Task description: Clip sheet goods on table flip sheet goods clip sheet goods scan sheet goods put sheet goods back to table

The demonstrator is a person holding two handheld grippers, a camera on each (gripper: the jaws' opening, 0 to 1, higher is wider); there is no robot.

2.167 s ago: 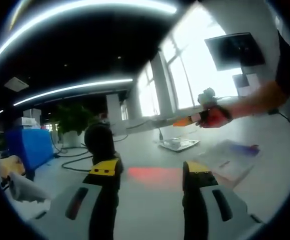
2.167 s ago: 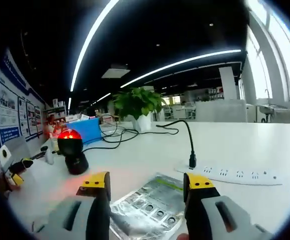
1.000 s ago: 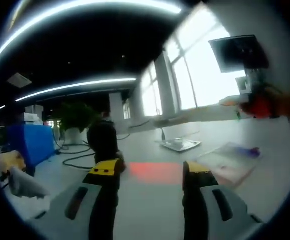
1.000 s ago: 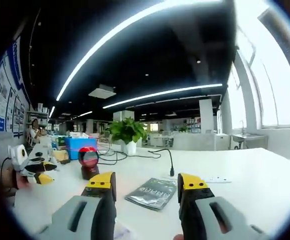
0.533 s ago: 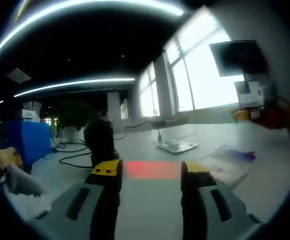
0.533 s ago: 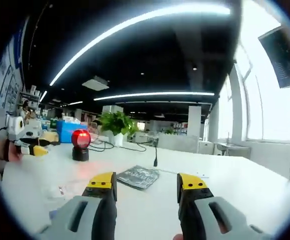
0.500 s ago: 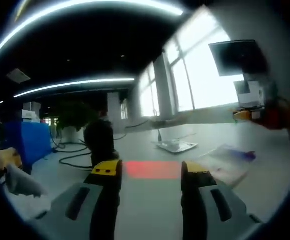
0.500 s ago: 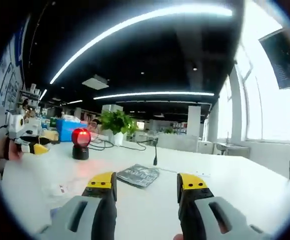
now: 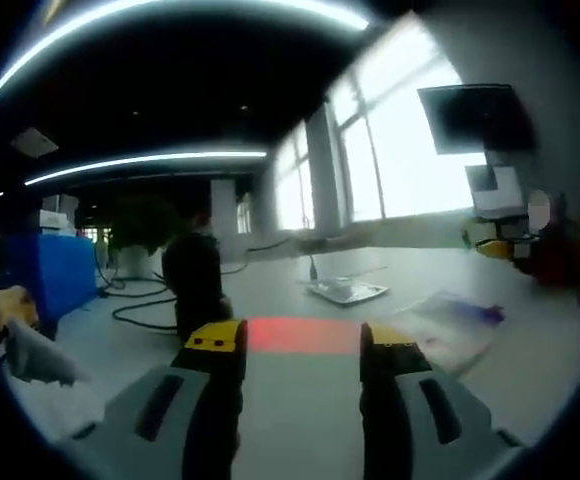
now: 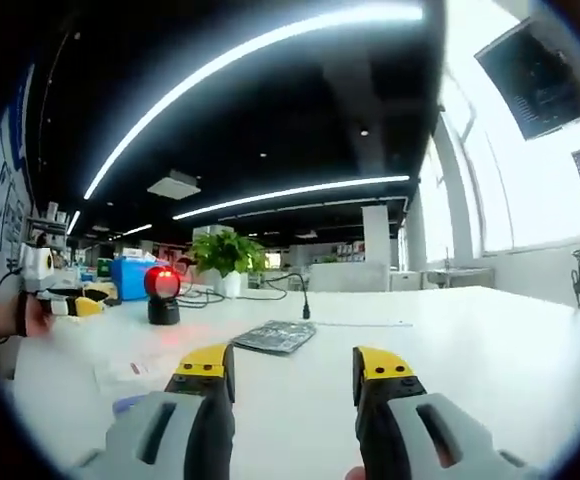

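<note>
White glossy table (image 10: 490, 350) | flat foil sheet goods (image 10: 275, 337) lying | both hand-held grippers (image 9: 300, 345) (image 10: 295, 365) spread, empty

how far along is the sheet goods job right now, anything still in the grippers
Looks done: the silver sheet pack lies flat on the white table, apart from the scanner with its red light. In hand: nothing; the right gripper and left gripper both stand open and empty. Left: possibly the clear pack, which lies untouched.
</note>
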